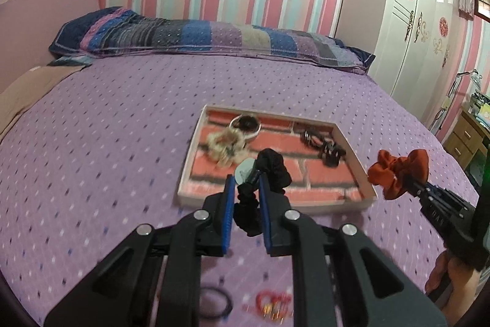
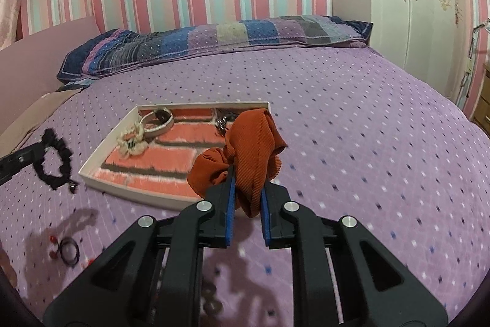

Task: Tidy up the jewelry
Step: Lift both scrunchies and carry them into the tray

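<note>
My left gripper [image 1: 247, 176] is shut on a black scrunchie [image 1: 269, 170] that hangs in the air before the near edge of a shallow white tray [image 1: 186, 173] with a brick-pattern floor. My right gripper [image 2: 247, 173] is shut on a rust-orange scrunchie [image 2: 254, 143], held above the bed near the tray's [image 2: 101, 143] right corner. The same orange scrunchie [image 1: 398, 170] shows at the right of the left wrist view, and the black one [image 2: 56, 161] at the left of the right wrist view. Inside the tray lie a cream scrunchie [image 1: 222, 144], a white bangle [image 2: 159, 120] and dark hair clips [image 1: 324, 146].
Everything rests on a purple dotted bedspread [image 1: 107, 127]. On the bed near me lie a thin black hair band [image 1: 217, 302] and small red pieces [image 1: 272, 301]. A patchwork pillow [image 1: 199, 36] lies along the striped wall, a white wardrobe [image 1: 413, 29] stands to the right.
</note>
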Tool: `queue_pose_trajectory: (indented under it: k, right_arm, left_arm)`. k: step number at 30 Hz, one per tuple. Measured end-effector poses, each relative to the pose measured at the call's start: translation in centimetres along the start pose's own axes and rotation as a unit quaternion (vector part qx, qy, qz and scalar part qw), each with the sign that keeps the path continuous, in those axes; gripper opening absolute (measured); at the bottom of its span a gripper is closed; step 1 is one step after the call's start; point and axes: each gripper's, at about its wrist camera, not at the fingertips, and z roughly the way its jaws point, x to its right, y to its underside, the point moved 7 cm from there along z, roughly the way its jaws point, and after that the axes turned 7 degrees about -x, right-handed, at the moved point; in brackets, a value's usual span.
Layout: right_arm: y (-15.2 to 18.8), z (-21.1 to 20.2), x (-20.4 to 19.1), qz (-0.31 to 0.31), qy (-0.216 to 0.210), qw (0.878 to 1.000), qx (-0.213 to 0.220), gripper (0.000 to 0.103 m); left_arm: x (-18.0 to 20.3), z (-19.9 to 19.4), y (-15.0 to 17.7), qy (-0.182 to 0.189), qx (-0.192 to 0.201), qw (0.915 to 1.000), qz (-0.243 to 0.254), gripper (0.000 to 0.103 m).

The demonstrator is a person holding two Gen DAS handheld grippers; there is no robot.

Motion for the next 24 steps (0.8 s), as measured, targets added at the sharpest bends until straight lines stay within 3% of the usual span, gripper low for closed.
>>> queue_pose_trajectory:
  k: [8, 15, 24]
  right_arm:
    - [-3.3, 6.1, -0.6, 0.011, 0.009, 1.0, -0.022, 0.014]
    - [-3.2, 10.9, -0.1, 0.018, 0.026, 0.998, -0.057, 0.014]
    - [-2.7, 14.2, 0.4, 0.013, 0.041, 0.995, -0.093, 0.014]
  left_arm:
    - [0.5, 7.4, -2.6, -0.005, -0.038, 0.9993, 0.004, 0.016]
    - [-0.4, 13.9, -2.6, -0.014, -0.094, 0.9955, 0.001, 0.016]
    - [-2.1, 18.1, -2.6, -0.056, -0.121, 0.9911, 0.0, 0.016]
